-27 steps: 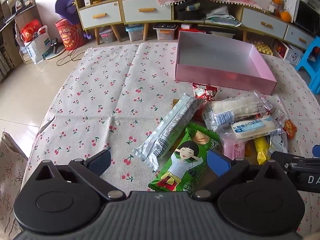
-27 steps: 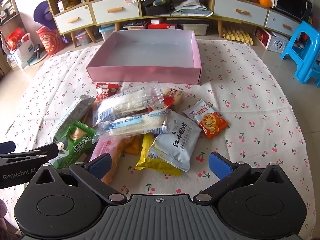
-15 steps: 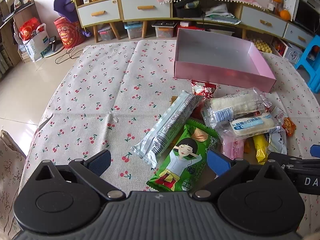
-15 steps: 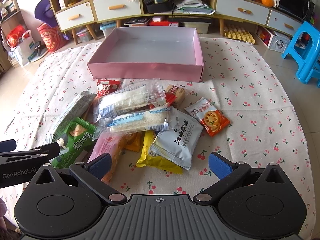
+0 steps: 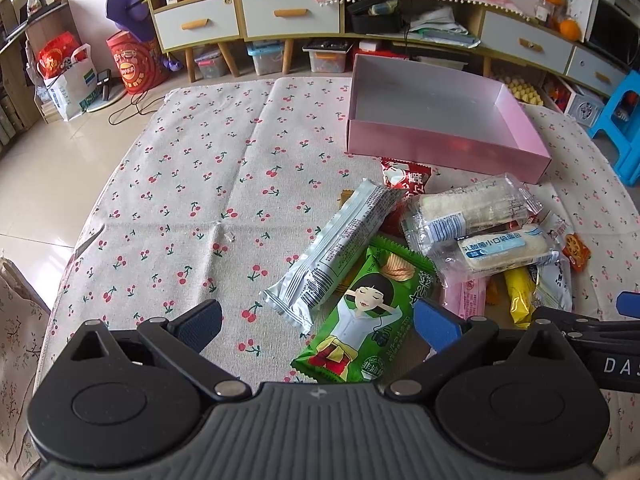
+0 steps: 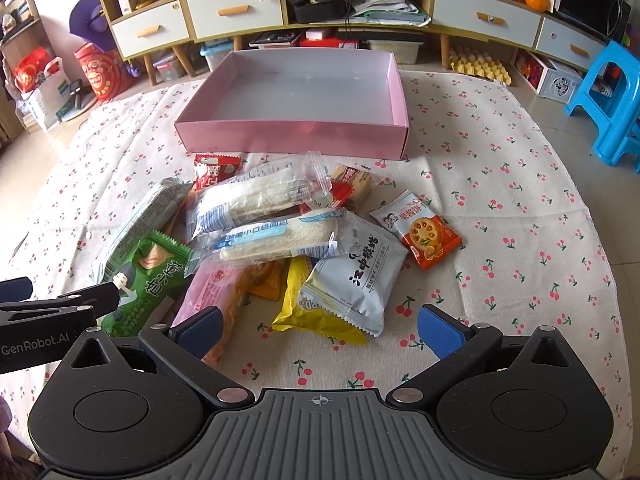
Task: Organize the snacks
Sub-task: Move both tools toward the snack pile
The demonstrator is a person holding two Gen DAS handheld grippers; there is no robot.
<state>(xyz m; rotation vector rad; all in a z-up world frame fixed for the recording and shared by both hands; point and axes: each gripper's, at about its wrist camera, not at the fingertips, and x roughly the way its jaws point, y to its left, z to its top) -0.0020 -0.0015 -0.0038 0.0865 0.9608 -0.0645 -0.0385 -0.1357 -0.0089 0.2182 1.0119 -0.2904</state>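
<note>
A heap of snack packets lies on the cherry-print cloth in front of an empty pink box (image 5: 444,148) (image 6: 292,140). In the left wrist view, a green chip bag (image 5: 368,312) and a long silver packet (image 5: 340,248) lie nearest my left gripper (image 5: 318,326), which hovers open above them. In the right wrist view, a pale blue packet (image 6: 354,276) over a yellow one (image 6: 296,312) lies just ahead of my open right gripper (image 6: 320,330). Two clear-wrapped white rolls (image 6: 260,200) top the heap. A small orange-and-white packet (image 6: 420,228) lies apart to the right.
Low cabinets with drawers (image 6: 236,12) line the back wall. A blue plastic stool (image 6: 608,100) stands right of the table, and red bags (image 5: 132,64) sit on the floor to the left. Bare cloth (image 5: 192,184) spreads left of the heap.
Both grippers have pulled back or risen slightly, so the heap and box sit a little farther up in each view. Both stay open; nothing is held.
</note>
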